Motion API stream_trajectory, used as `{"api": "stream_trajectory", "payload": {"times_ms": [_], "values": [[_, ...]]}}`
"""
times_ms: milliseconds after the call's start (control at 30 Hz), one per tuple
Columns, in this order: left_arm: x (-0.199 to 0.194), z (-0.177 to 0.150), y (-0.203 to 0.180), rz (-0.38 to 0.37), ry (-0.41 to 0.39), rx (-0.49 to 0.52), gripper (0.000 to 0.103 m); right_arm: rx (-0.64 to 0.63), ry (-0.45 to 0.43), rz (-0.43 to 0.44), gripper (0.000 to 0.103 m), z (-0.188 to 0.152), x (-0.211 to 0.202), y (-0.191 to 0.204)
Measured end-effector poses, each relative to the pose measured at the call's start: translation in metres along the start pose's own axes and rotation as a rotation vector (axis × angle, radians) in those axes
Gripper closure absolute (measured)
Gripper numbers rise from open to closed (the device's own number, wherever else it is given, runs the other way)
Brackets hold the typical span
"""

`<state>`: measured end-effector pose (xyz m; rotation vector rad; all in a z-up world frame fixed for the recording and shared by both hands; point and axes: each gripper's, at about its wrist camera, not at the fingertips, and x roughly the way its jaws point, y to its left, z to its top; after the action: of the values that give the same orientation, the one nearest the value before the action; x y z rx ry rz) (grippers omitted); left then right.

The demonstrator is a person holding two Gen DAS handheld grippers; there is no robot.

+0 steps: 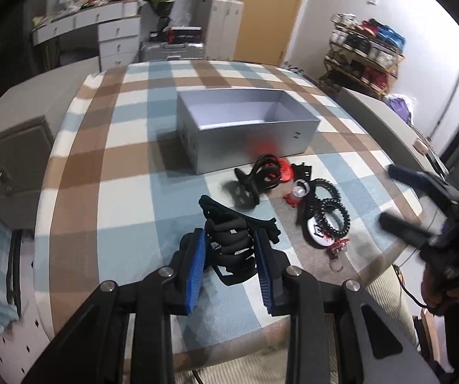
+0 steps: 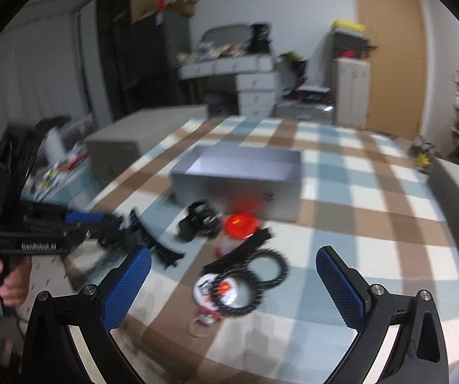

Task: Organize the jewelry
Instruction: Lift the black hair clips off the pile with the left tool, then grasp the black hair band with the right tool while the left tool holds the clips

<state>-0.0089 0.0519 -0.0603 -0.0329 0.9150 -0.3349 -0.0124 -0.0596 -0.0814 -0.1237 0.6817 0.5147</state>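
Observation:
My left gripper (image 1: 229, 236) is shut on a large black claw clip (image 1: 234, 243), held just above the plaid tablecloth (image 1: 133, 160). In the right wrist view that gripper (image 2: 117, 225) and clip (image 2: 152, 243) sit at the left. An open silver box (image 1: 251, 147) stands beyond, its inside showing nothing. In front of the box lies a pile: another black claw clip (image 1: 255, 179), a red piece (image 1: 285, 171), black spiral hair ties (image 1: 328, 211) and a white round badge (image 1: 315, 235). My right gripper (image 2: 233, 252) is open over the spiral ties (image 2: 261, 275) and badge (image 2: 210, 288), holding nothing.
The right gripper (image 1: 389, 195) appears blurred at the table's right edge. A small red clip (image 1: 338, 248) with a ring lies nearest the front edge. A grey cabinet (image 1: 11, 166) stands left of the table. A person's hand (image 2: 8, 278) grips the left tool.

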Motion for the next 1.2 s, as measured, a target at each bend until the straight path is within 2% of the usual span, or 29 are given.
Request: {"api": "stream_trajectory", "payload": {"times_ms": [67,200,333,500,667,800,967,1067,1200], "values": [[0.001,0.002,0.001,-0.029,0.013,0.012,0.079,-0.029,0.033,0.041,0.0,0.002,0.013,0.007],[0.002,-0.001,0.007,-0.005,0.036,0.031,0.079,-0.085,0.084,0.1,0.001,0.009,0.036,0.023],[0.005,-0.006,0.017,0.009,0.061,0.031,0.079,-0.156,0.139,0.136,0.007,0.013,0.058,0.037],[0.002,-0.008,0.031,-0.001,0.051,-0.01,0.079,-0.234,0.213,0.131,0.016,0.013,0.087,0.052],[0.003,-0.01,0.043,-0.007,0.034,-0.051,0.079,-0.253,0.255,0.14,0.02,0.015,0.107,0.058],[0.004,-0.012,0.051,-0.018,0.033,-0.079,0.079,-0.277,0.283,0.138,0.033,0.016,0.119,0.062],[0.003,-0.014,0.058,-0.04,0.021,-0.109,0.079,-0.296,0.3,0.145,0.038,0.014,0.124,0.067],[0.002,-0.016,0.062,-0.055,0.018,-0.13,0.078,-0.297,0.298,0.149,0.045,0.015,0.125,0.068],[0.002,-0.017,0.066,-0.055,0.015,-0.152,0.078,-0.297,0.294,0.155,0.068,0.016,0.123,0.071]]}}
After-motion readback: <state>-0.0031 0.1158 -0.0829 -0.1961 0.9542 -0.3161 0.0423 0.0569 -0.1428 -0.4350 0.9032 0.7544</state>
